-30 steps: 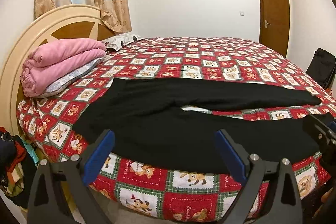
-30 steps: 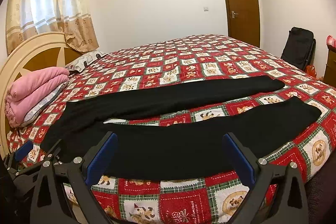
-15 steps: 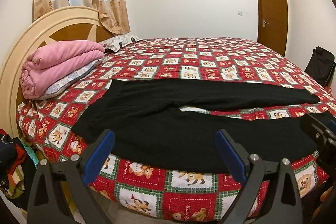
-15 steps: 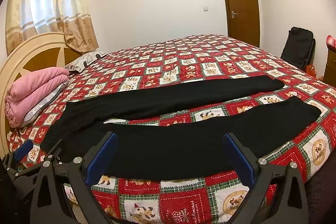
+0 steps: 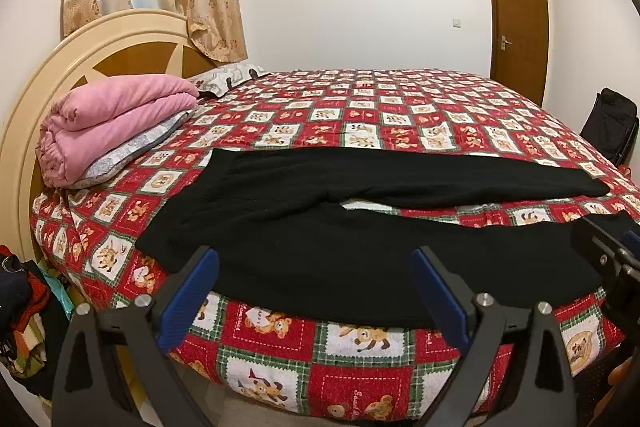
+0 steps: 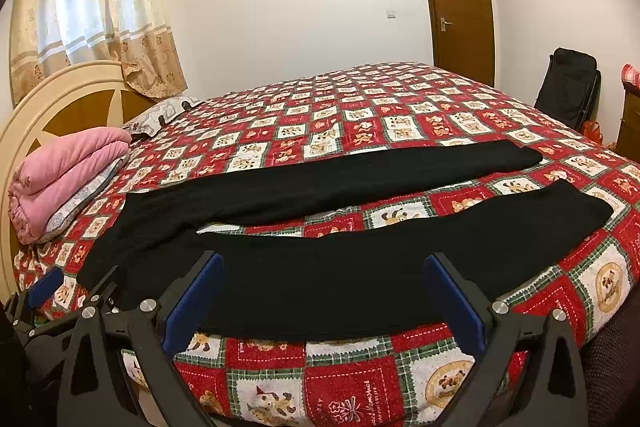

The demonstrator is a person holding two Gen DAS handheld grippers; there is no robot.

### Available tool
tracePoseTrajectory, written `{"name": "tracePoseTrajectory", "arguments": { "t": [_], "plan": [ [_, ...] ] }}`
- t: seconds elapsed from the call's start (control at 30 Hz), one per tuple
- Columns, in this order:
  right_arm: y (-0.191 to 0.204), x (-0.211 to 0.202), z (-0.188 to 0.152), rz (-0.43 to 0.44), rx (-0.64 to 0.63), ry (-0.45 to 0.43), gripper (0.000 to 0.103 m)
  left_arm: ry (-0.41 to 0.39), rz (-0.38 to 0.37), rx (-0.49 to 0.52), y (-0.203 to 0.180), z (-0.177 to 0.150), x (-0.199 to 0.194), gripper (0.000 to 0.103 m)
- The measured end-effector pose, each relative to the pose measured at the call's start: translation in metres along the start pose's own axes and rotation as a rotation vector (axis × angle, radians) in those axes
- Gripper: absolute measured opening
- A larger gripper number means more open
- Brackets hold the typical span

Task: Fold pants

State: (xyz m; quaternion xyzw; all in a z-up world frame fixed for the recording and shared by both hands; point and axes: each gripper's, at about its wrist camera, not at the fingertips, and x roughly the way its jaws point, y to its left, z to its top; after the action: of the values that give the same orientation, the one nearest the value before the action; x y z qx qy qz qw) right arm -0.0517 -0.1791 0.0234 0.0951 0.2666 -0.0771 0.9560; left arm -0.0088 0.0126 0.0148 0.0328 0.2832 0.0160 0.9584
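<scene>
Black pants (image 5: pixel 320 247) lie flat on the bed, waist at the left and the two legs spread apart toward the right; they also show in the right wrist view (image 6: pixel 340 267). My left gripper (image 5: pixel 316 267) is open and empty, just short of the near leg by the bed's front edge. My right gripper (image 6: pixel 324 267) is open and empty, also in front of the near leg. The right gripper shows at the right edge of the left wrist view (image 5: pixel 612 259), and the left gripper at the lower left of the right wrist view (image 6: pixel 60 291).
The bed has a red patchwork bear quilt (image 5: pixel 360 359). A folded pink blanket (image 5: pixel 116 123) and a pillow (image 5: pixel 224 77) lie by the cream headboard (image 5: pixel 40 95). Clothes (image 5: pixel 20 311) are piled on the floor at left. A black bag (image 6: pixel 568 87) stands by the brown door (image 6: pixel 460 7).
The left wrist view has shifted slightly, with the bed sitting a little lower in frame. The right gripper has barely moved. Both stay open.
</scene>
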Motion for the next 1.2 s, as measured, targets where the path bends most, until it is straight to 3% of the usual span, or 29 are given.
{"name": "tracePoseTrajectory", "arguments": {
  "t": [0.83,1.07,1.2],
  "plan": [
    [0.001,0.002,-0.002,0.003,-0.001,0.008,0.101,0.013,-0.008,-0.006,0.005,-0.003,0.002,0.099],
    [0.000,0.007,-0.005,0.005,0.003,0.022,0.101,0.052,-0.014,0.003,0.007,-0.006,0.013,0.099],
    [-0.008,0.021,-0.007,0.018,0.023,0.067,0.101,0.113,-0.043,0.003,0.014,-0.009,0.032,0.099]
  ]
}}
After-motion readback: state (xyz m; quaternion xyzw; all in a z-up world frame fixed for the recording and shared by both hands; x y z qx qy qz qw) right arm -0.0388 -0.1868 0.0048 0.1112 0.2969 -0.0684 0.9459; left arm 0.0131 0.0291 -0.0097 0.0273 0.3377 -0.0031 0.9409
